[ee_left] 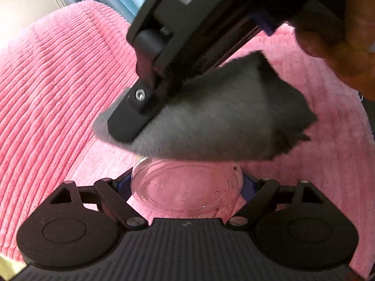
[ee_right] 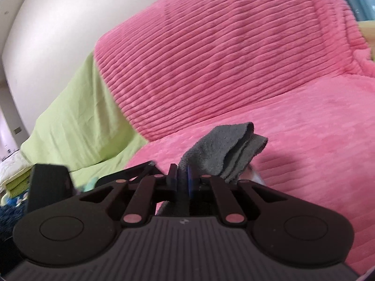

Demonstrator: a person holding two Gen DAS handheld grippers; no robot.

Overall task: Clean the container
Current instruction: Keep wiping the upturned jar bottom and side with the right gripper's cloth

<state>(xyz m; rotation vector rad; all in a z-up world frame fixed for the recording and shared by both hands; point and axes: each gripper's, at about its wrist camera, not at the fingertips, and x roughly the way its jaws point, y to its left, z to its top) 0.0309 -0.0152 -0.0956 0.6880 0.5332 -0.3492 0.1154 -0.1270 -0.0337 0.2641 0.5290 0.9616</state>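
Left gripper [ee_left: 186, 183] squeezing clear glass jar [ee_left: 185, 185]. Right gripper [ee_right: 181, 178] pinching folded gray cloth [ee_right: 225, 152], hanging just above jar, over pink blanket [ee_left: 58, 93].

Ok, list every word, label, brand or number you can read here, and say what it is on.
None can be read.
Small pale mark on the left gripper body: too small to read.
Same mark on the right gripper body: too small.
Pale outlined mark on the right gripper's housing: blurred, cut off.

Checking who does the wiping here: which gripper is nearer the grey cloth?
Right. The right gripper is shut on the grey cloth, holding it above the clear container. The left gripper is below the cloth, clasping the container, apart from it.
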